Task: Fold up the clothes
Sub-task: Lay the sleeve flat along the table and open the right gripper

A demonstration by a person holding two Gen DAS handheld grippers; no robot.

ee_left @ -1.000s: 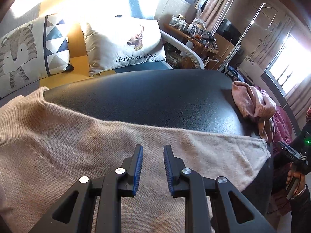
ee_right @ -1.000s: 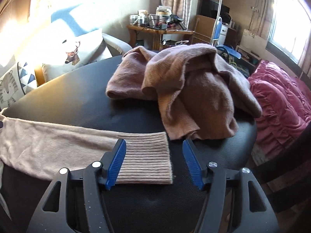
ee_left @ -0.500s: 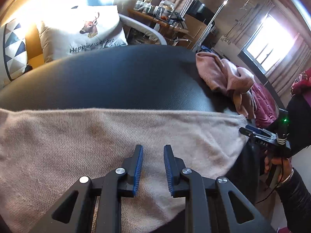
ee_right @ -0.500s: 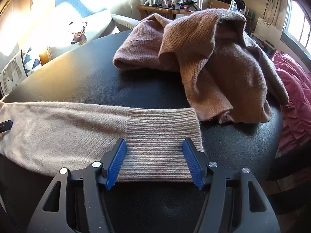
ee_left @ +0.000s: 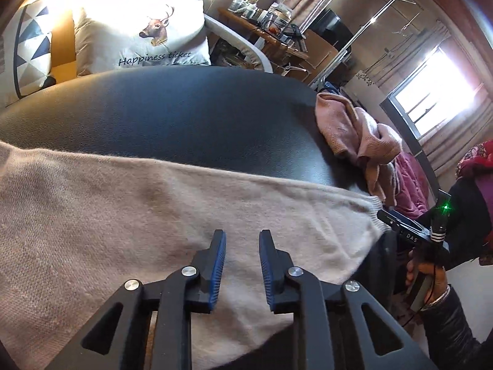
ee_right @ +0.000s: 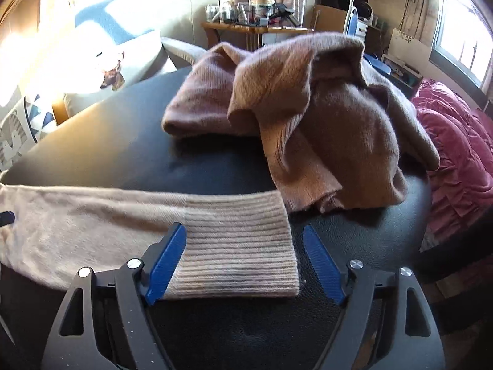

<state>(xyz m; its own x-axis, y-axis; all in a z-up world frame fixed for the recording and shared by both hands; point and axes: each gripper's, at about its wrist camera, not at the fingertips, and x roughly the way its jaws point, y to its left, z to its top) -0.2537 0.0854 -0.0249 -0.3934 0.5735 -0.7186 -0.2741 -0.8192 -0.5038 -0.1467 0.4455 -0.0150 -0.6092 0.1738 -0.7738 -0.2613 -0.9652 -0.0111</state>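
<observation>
Both claws are hovering low over a beige knit sweater [ee_left: 129, 215] that is lying spread flat across a black padded tabletop [ee_left: 172, 114]. Right gripper [ee_right: 245, 260] is pointing steeply down with its jaws opening wide; the sweater's ribbed cuff [ee_right: 237, 246] is lying between the blue pads [ee_right: 166, 259], the left pad sitting at the cuff's near edge and the right pad standing clear of the fabric on bare black surface, so nothing is being pinched. Left gripper [ee_left: 242, 265] is showing a narrow gap between its pads, which are poised just above the sweater's body without clamping any cloth that can be seen. Ahead of the right claw and slightly to its right, a brownish-pink knit garment [ee_right: 295, 117] is sitting in a crumpled heap on the same surface, one end touching the far corner of the cuff. Farther right, a magenta quilt [ee_right: 456, 166] is lying beyond the table edge. Ahead and left of the left claw, a deer-print cushion [ee_left: 144, 40] is resting in bright sunlight. In the left wrist view, a hand [ee_left: 425, 280] is gripping the right tool's handle.
</observation>
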